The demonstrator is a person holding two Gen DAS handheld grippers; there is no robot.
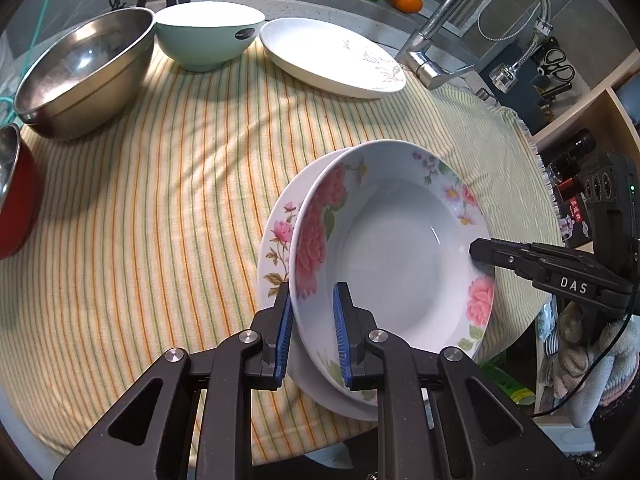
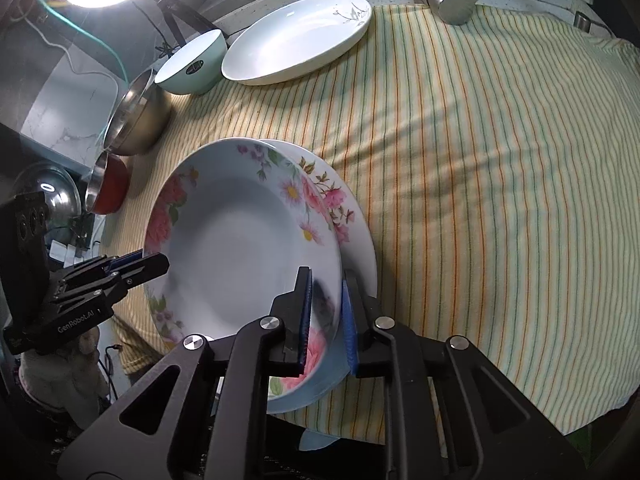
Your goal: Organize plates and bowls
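A deep floral plate [image 1: 400,248] sits tilted over a second floral plate [image 1: 280,240] on the striped cloth [image 1: 160,220]. My left gripper [image 1: 313,328] straddles the top plate's near rim, jaws not closed on it. My right gripper [image 1: 476,250] reaches in at the plate's opposite rim. In the right wrist view my right gripper [image 2: 326,320] has its blue pads either side of the top plate's [image 2: 240,240] rim, close to it; the lower plate [image 2: 356,220] peeks out to the right. The left gripper [image 2: 152,264] shows at the left rim.
A steel bowl [image 1: 84,68], a mint bowl [image 1: 208,34], a white oval plate [image 1: 332,56] and a red bowl [image 1: 16,200] stand along the far and left sides. A faucet [image 1: 460,32] rises at the back right. The cloth's edge drops off at the right.
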